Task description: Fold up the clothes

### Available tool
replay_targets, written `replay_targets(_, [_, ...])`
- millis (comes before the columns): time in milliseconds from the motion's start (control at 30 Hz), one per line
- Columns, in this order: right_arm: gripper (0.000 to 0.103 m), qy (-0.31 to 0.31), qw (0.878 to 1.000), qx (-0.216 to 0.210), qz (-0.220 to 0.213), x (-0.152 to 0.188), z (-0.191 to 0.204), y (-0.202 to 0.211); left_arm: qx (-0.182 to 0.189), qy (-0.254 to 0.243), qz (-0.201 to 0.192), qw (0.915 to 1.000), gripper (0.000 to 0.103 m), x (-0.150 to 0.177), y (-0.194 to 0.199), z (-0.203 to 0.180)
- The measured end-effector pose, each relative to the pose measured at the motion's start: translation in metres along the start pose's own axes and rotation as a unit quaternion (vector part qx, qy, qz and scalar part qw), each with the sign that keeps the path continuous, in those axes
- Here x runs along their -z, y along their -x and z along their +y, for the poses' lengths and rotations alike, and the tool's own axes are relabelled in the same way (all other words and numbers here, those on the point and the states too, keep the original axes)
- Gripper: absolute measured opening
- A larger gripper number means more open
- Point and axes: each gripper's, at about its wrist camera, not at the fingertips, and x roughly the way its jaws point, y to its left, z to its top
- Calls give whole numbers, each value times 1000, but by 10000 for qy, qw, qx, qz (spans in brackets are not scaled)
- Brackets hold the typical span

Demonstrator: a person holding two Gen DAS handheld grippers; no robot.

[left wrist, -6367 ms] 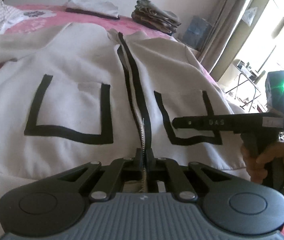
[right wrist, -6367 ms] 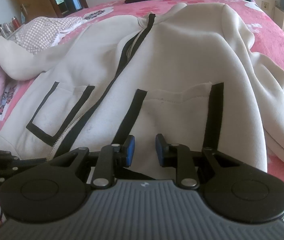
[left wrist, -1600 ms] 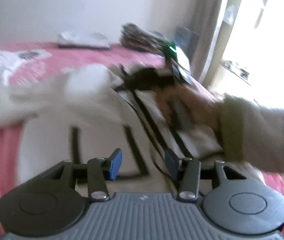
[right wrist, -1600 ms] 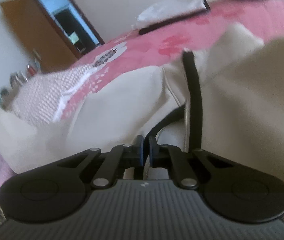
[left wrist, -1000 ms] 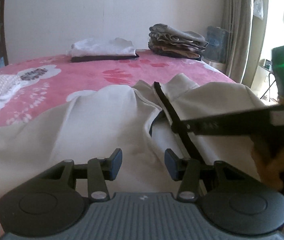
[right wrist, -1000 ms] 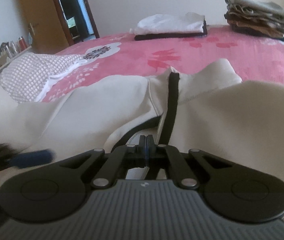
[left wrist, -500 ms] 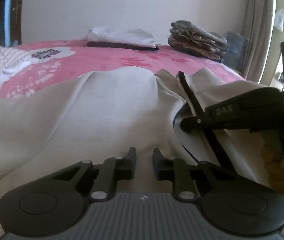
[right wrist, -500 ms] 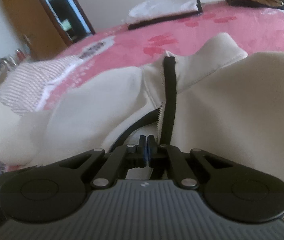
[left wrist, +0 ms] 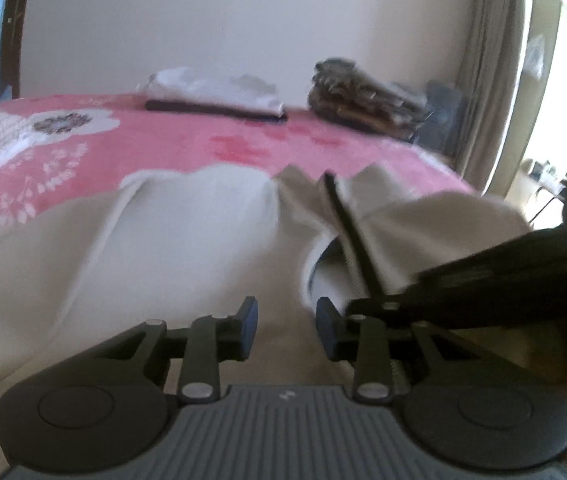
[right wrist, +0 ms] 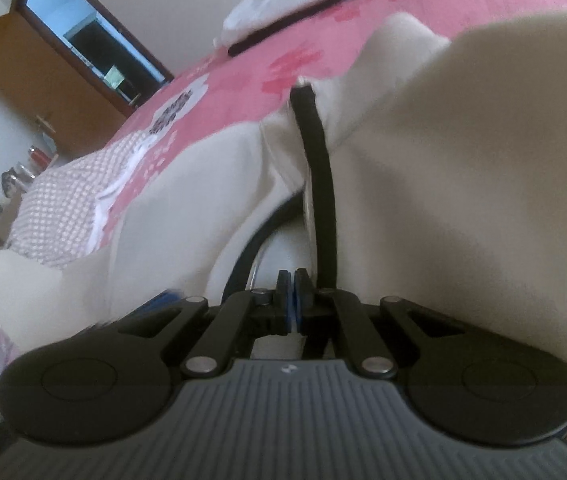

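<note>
Pink flowered bedding covers the bed (left wrist: 187,148), which fills both views and carries everything. Across its near half, from the near edge almost to the middle, lies the cream jacket (left wrist: 131,248), spread open with its collar pointing toward the far edge and a black zip strip (right wrist: 319,184) running down its front. It looks creased and bunched around the collar, not flat, and no fold shows in it yet, so the folding of this piece seems barely begun: the front wants closing and smoothing, and the sleeves and body are all left to do. Along the far edge sit a folded white pile (left wrist: 215,94) on a dark one and, toward the far right corner, a stack of brown clothes (left wrist: 367,100), which look like finished work. A checked white cloth (right wrist: 63,216) lies at the left edge.

Low over the jacket front, the left gripper (left wrist: 286,328) has its blue pads apart and is opening, with only cloth below, nothing pinched. Just beside it, the right gripper (right wrist: 294,300) is closed at the zip edge; whether it pinches cloth or the zip I cannot tell.
</note>
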Motion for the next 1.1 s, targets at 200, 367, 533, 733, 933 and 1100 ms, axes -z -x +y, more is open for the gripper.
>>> replay_targets(200, [11,-388,9971,-421,507,12,-8,16,288,519,36,9982,33,8,-5,23])
replay_targets(367, [28,-796,9914,-757,711,20,-16,17,498,805,10,9955,33,12,-6,35])
replay_targets(533, [29,-1280,9830,-940,917,22,-24,16,629,961,-9,9934,33,13,-8,41])
replay_targets(733, [30,-1838,9697,-1122,1151,20,-32,6,749,1118,-34,9909,32,16,-9,47])
replay_targets(933, [27,-2355,9522,-1522,1213,26,-37,-3,801,1196,-52,9896,31,16,-10,50])
replay_targets(1100, [12,-2508,9483,-1648,1030,34,-37,-2,830,1235,-62,9888,30,17,-10,52])
